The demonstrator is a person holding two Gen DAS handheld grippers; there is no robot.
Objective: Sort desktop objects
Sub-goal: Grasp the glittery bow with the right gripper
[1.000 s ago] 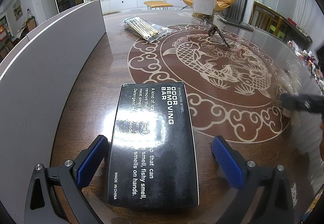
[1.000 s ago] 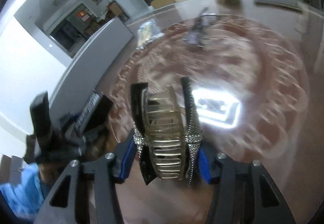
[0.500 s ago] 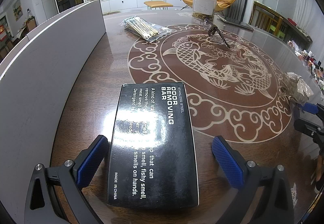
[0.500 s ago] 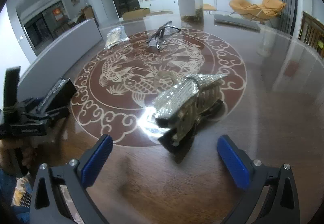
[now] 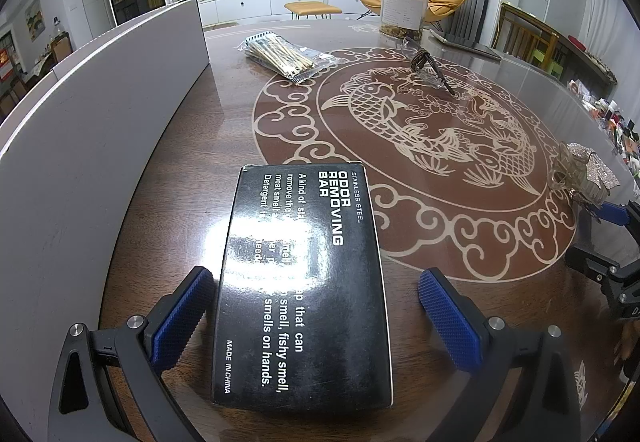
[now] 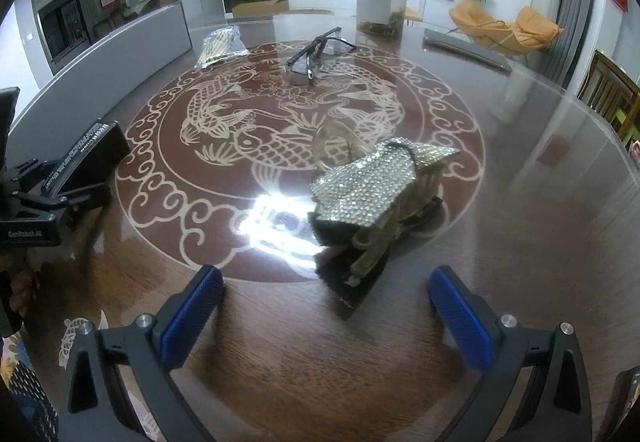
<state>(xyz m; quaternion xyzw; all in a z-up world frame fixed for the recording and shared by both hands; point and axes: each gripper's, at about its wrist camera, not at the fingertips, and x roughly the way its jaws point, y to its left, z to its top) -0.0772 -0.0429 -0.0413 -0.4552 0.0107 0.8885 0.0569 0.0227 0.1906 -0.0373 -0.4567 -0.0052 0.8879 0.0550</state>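
Between spread left tongs [image 5: 312, 318], black box [image 5: 304, 282].

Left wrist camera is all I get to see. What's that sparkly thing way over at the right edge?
Observer: It's a rhinestone bow hair clip. The right wrist view shows it lying on the table, just ahead of the right gripper.
Operator: Is that gripper squeezing it?
Observer: No. Its blue fingers are spread wide and touch nothing.
Operator: And the dark twisty thing near the jar?
Observer: From that side it's clearly a pair of glasses with clear lenses and a dark frame.
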